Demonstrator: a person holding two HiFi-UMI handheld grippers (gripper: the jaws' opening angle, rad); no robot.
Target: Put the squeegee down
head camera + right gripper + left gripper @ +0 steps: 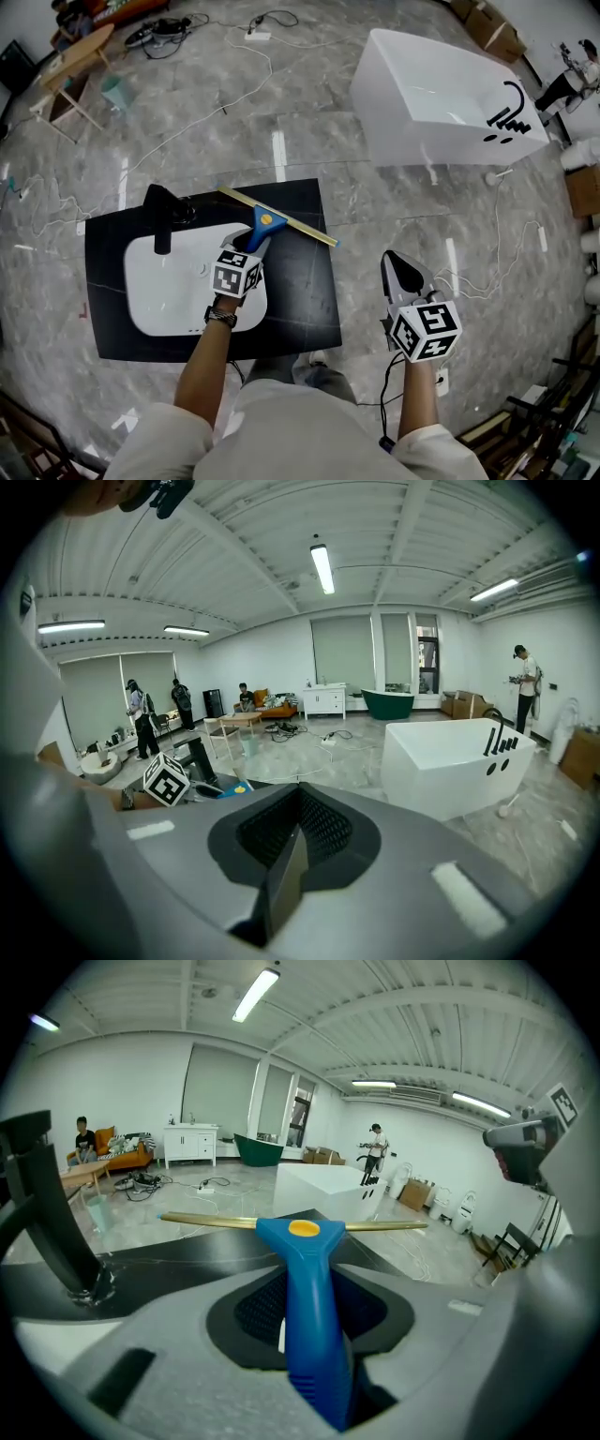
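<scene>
Left tool [249,246] pinches the blue handle of the squeegee [268,223] just left of the frame's centre, its brass-coloured blade bar running from upper left to lower right over the black tabletop [300,300]. Whether the blade touches the tabletop cannot be told. A white basin [164,291] and black faucet [165,214] sit left of it. Right tool [396,264], lower right, has its jaws pressed together on nothing, over the floor [394,206]. A white bathtub [441,103] stands upper right.
</scene>
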